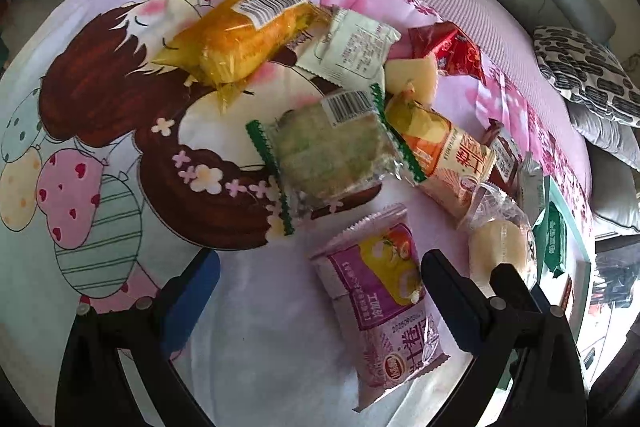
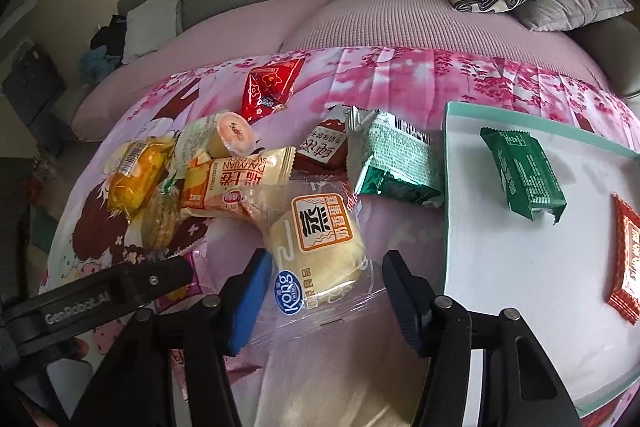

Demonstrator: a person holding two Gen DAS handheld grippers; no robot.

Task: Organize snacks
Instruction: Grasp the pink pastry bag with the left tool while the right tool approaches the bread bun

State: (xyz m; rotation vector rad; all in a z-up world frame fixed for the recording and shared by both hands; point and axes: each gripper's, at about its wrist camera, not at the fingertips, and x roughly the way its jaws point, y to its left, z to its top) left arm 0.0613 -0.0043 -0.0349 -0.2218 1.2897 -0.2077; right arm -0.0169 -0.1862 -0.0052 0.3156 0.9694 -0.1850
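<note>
Soft, even daylight fills both views, with glare on the clear wrapper between the right tongs and faint shadows on the white tray beside them. Fisheye bending curves everything toward dark, vignetted corners, and detail softens at the edges

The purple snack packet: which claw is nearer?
Left. The purple snack packet lies between the left claw fingers; the right claw straddles the steamed cake packet beside it.

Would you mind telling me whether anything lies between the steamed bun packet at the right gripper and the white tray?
Nothing visible does: the steamed bun packet sits between the right gripper fingers, and only bare blanket separates it from the white tray alongside.
</note>
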